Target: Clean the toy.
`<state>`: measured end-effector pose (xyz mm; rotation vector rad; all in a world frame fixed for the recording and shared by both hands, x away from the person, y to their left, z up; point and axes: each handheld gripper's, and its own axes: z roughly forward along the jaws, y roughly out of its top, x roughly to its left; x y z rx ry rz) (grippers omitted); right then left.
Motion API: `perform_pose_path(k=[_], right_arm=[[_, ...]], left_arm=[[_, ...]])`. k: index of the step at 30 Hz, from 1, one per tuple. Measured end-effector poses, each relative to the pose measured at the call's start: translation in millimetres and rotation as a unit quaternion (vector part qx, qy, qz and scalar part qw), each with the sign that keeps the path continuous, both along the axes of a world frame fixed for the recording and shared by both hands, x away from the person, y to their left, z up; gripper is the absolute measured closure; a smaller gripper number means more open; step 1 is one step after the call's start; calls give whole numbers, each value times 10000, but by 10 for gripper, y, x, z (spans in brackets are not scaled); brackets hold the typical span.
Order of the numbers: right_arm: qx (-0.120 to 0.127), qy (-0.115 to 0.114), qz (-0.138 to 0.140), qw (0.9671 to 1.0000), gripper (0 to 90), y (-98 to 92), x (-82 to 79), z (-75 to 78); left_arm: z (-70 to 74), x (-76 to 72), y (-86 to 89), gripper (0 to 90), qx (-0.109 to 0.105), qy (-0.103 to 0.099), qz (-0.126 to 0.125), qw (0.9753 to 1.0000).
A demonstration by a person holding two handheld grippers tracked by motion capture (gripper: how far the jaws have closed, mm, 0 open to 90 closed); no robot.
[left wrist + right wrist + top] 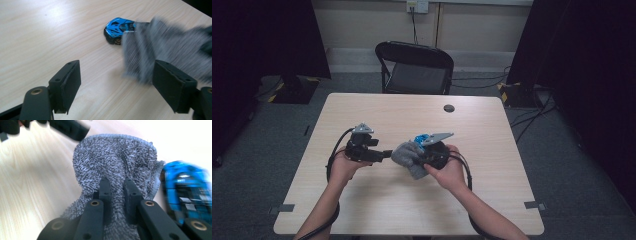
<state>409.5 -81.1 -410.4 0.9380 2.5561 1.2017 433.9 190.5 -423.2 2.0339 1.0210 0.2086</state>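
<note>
Cloth [117,167] bunched, nipped in right tongs [117,192]

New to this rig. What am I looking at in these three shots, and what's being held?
No robot here: a person holds a handheld two-jaw gripper in each hand at a light wooden table. The high view comes from a fixed camera above the person's side. The other two pictures come from cameras riding on each gripper, looking along its black jaws. The right gripper is shut on a grey fluffy terry cloth, with a fold pinched between the jaws. The left gripper is open, its jaws wide apart, close to the cloth's edge. A small blue toy car sits on the table right beside the cloth.
</note>
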Motion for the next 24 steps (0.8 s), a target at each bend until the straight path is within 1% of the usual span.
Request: perform_pose_path(k=[1,2,3,4,5,6,8,9,10,11,12,13,14,15,16,17,18,19,20,21,22,23,24], right_arm=[[34,-31,-79,10000,797,-88,17,72],[13,-63,-134,9999,796,-140,28,108],[-63,-105,-219,9997,796,-228,48,157],[-75,-118,-258,9996,796,-284,60,180],[-63,-133,-317,9994,796,-358,75,206],[-79,-156,-394,9991,796,-426,86,234],[-105,-238,-511,9984,796,-553,111,281],[-73,-251,-577,9980,796,-622,128,301],[-72,-253,-625,9977,796,-659,139,308],[-78,-268,-683,9973,796,-703,153,311],[-79,-275,-722,9970,796,-734,165,308],[-131,-283,-785,9964,796,-777,180,300],[-169,-311,-844,9958,796,-810,190,289],[-212,-315,-879,9954,796,-850,201,268],[-222,-317,-910,9951,796,-873,206,254],[-232,-306,-948,9948,796,-908,213,232],[-254,-292,-999,9942,795,-941,219,209],[-286,-312,-1050,9936,796,-975,226,188],[-321,-312,-1112,9928,795,-1011,232,167],[-324,-293,-1186,9920,795,-1058,244,142],[-337,-274,-1228,9915,796,-1086,250,129],[-385,-294,-1299,9903,796,-1131,258,107],[-417,-315,-1335,9897,795,-1160,263,94]], left_arm=[[-10,11,-16,236,12,19,-21,10000],[-33,28,-55,236,22,7,-32,10000],[-44,37,-80,247,11,38,-83,10000],[-57,56,-107,273,-10,24,-170,9999],[-66,71,-142,281,3,-14,-163,9999],[-73,88,-184,281,-22,18,-157,9999],[-88,139,-278,312,-82,131,-184,9997],[-94,161,-311,302,-84,156,-200,9996],[-104,192,-352,298,-102,224,-240,9994],[-113,217,-383,297,-125,243,-235,9994],[-127,256,-433,305,-199,319,-237,9990],[-140,285,-473,323,-250,333,-271,9988],[-152,313,-528,322,-216,261,-263,9991],[-160,332,-561,327,-185,256,-274,9991],[-181,357,-604,349,-220,384,-267,9987],[-209,396,-644,395,-295,686,-179,9971],[-233,430,-686,392,-367,783,-195,9961],[-257,447,-732,398,-314,698,-247,9968],[-277,464,-795,413,-174,623,-243,9976],[-287,477,-828,411,-148,605,-261,9977],[-303,496,-878,401,-131,542,-301,9980],[-308,506,-910,378,-75,494,-307,9983],[-314,517,-954,377,9,479,-319,9983]])
